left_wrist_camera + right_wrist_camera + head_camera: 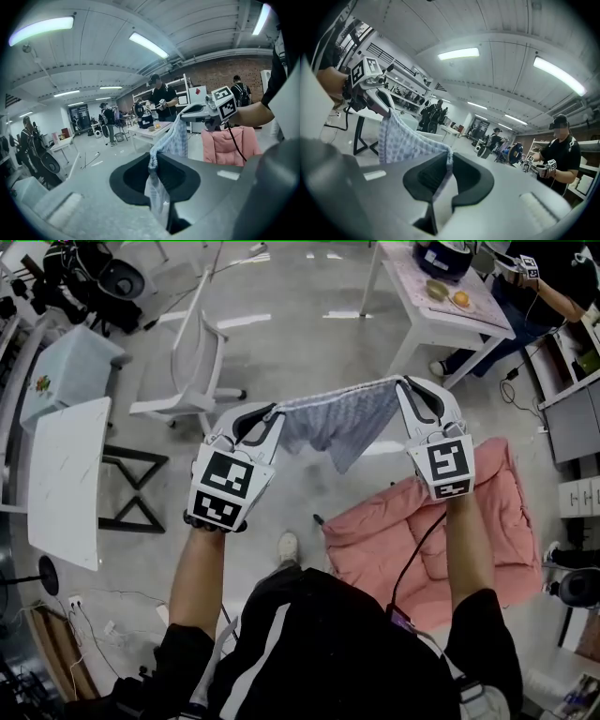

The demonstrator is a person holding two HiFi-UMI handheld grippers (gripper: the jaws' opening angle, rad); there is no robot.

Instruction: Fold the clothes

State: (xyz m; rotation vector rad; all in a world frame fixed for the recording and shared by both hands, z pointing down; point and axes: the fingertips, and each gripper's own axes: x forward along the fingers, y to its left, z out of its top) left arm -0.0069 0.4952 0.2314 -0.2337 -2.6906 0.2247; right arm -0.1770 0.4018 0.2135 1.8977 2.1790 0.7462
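While it hangs stretched mid-air, checked cloth pinched by left gripper, by right gripper

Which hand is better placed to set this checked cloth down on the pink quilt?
Right, probably. The right gripper, shut on the checked cloth, hangs next to the pink quilt; the left gripper, also shut on it, is over the floor, farther away.

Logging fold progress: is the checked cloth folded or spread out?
Spread. The checked cloth hangs in the air, its top edge stretched between the left gripper and right gripper, both shut on it.
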